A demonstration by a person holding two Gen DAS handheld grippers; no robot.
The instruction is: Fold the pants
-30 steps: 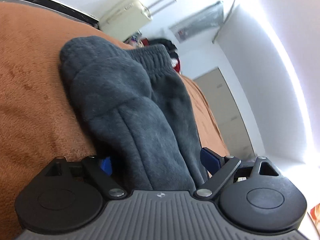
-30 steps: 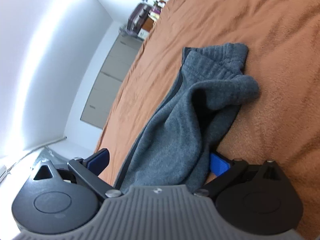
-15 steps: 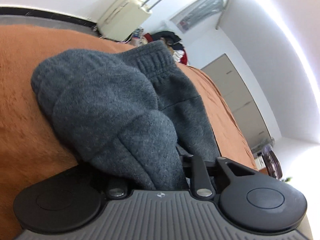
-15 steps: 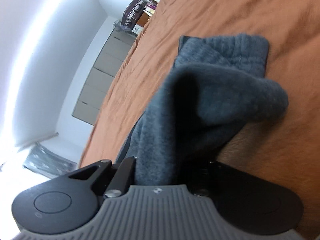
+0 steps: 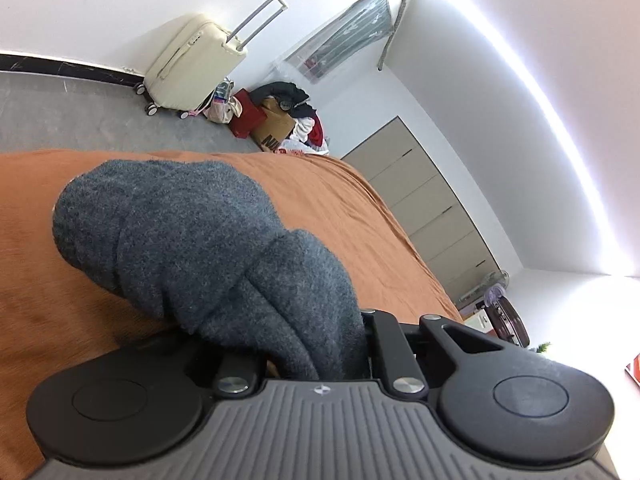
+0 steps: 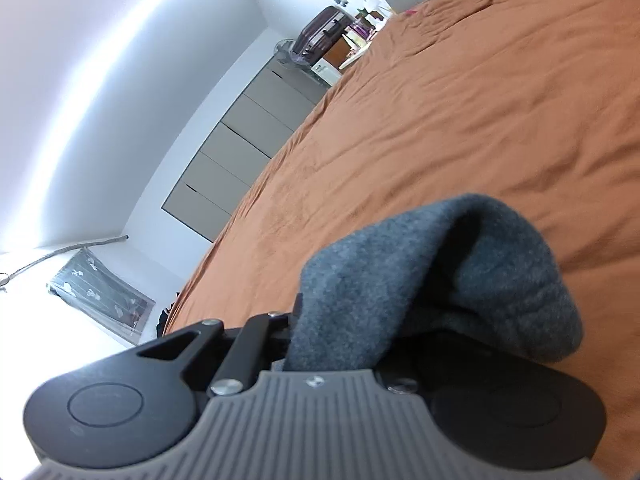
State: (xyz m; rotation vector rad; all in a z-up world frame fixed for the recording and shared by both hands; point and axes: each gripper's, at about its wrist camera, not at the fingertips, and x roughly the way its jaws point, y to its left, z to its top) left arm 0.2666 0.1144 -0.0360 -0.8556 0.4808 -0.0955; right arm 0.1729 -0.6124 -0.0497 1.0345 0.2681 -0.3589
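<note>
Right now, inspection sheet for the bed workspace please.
Surface: orange bedspread, wrinkled.
Job's things: grey pants, bunched, end lifted.
Clutter: nothing seen on the bed.
Grippers: left gripper and right gripper both shut on the pants; fingertips hidden by fabric.
Cables: nothing seen.
Surroundings: cream suitcase, pile of bags and clothes, grey drawers, dark suitcase.

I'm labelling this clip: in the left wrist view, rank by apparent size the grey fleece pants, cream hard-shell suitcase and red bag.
1. Grey fleece pants, though nearest the camera.
2. Cream hard-shell suitcase.
3. Red bag.
</note>
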